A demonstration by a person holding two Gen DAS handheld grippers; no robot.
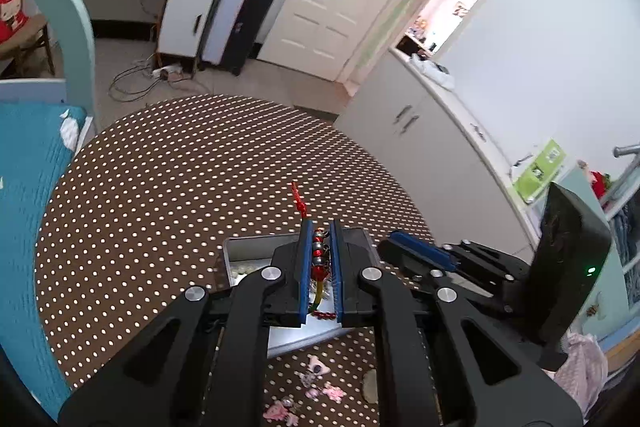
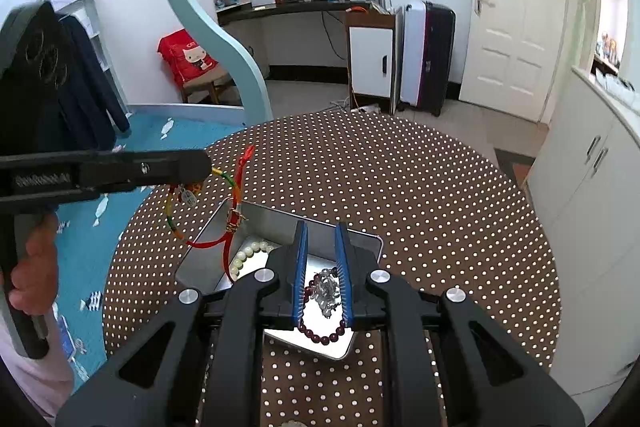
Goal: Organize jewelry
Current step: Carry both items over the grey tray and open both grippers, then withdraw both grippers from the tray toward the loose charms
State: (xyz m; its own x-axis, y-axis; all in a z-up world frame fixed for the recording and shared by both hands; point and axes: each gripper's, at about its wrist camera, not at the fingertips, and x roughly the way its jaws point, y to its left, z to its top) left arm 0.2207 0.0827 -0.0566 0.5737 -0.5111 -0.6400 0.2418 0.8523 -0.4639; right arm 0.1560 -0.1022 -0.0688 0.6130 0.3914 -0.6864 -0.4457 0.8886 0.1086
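My left gripper [image 1: 320, 227] is shut on a red cord bracelet [image 1: 319, 259] with red and silver beads and holds it above a silver metal tray [image 1: 256, 247]. In the right wrist view the left gripper [image 2: 196, 167] shows at the left, and the bracelet [image 2: 232, 219] hangs from it over the tray's [image 2: 208, 259] far left corner. My right gripper [image 2: 321, 227] is open above the tray. Below it lie a dark red bead bracelet [image 2: 320, 337] and a clear crystal one [image 2: 326, 289]. A pale green bead bracelet [image 2: 246, 257] lies in the tray's left part.
The tray stands on a round table with a brown polka-dot cloth [image 2: 400, 179]. Small pink charms [image 1: 316, 383] lie on the cloth near the table's front edge. A blue rug [image 2: 88, 227] lies to the left and white cabinets [image 2: 592, 187] stand to the right.
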